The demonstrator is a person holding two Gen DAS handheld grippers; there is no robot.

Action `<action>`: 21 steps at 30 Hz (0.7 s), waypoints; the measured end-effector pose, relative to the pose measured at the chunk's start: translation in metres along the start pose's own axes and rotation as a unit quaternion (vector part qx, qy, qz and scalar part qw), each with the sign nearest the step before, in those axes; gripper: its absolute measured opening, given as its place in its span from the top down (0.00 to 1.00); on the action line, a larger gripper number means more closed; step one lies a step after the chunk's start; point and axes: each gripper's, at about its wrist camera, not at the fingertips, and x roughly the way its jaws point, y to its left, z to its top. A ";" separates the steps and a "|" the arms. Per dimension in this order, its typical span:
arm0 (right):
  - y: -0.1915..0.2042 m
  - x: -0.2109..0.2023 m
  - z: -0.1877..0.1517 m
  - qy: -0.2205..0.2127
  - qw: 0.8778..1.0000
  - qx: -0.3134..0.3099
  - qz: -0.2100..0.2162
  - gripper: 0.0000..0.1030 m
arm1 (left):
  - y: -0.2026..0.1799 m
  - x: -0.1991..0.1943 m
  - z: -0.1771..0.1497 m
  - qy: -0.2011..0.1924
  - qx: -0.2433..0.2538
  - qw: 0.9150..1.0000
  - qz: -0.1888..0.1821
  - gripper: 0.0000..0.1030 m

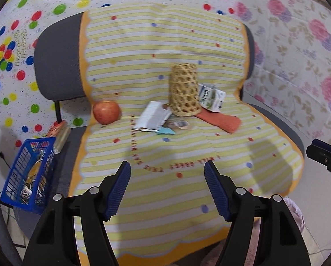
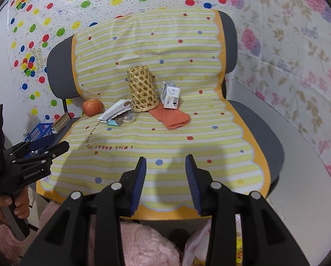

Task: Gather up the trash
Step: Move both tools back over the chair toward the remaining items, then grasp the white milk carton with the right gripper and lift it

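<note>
My left gripper [image 1: 167, 190] with its blue ribbed pads is wide open and holds nothing. It hangs over the front of the seat. My right gripper [image 2: 166, 179] is open too, a bit less wide, and it is empty as well. It also hangs over the front edge. Both are well away from the things at the back.

Under them lies the yellow and white striped cloth with dots [image 1: 165, 150], spread over the grey chair [image 1: 57, 66]. Near the chair back, in a little heap, is the trash. There is a white torn paper wrapper [image 1: 153, 116] lying flat, with a small light blue scrap [image 1: 165, 131] and a small clear wrapper [image 1: 180, 124] just beside it. A squashed white milk carton [image 2: 170, 97] leans by the woven bamboo basket turned upside down [image 2: 143, 88]. An orange knitted cloth [image 2: 172, 116] lies in front of the carton. A round red apple [image 1: 106, 112] sits apart, on the left.

Off the chair on the left stands a blue plastic crate [image 1: 30, 173] with bits already in it. I think that is where the trash goes.

I think I am at the start of a pick. No trash is in my grip yet. Next I should reach forward with one gripper to the white wrapper or the carton. The wrapper is flat and thin, so I must come down low and pinch an edge. I should take care not to bump the basket or the apple.
</note>
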 end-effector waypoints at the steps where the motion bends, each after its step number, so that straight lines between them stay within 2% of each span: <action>1: 0.001 0.005 0.004 0.000 1.000 -0.001 0.002 0.63 | 0.004 0.003 0.002 0.000 -0.004 1.000 0.003 0.32; 5: 0.010 0.030 0.023 -0.001 1.000 -0.012 0.008 0.52 | 0.022 0.018 0.014 0.003 -0.017 1.000 0.016 0.32; 7: 0.012 0.041 0.031 -0.002 1.000 -0.018 0.006 0.50 | 0.030 0.028 0.020 0.006 -0.023 0.999 0.022 0.32; 13: 0.010 0.083 0.056 -0.003 1.000 -0.024 0.006 0.50 | 0.045 0.059 0.041 0.011 -0.034 0.999 0.034 0.32; 16: 0.006 0.104 0.067 -0.003 1.000 -0.022 0.004 0.50 | 0.043 0.072 0.052 0.006 -0.031 0.999 0.033 0.21; 21: -0.002 0.143 0.086 -0.004 1.000 -0.023 0.005 0.50 | 0.023 0.101 0.075 0.000 -0.004 1.000 0.030 0.19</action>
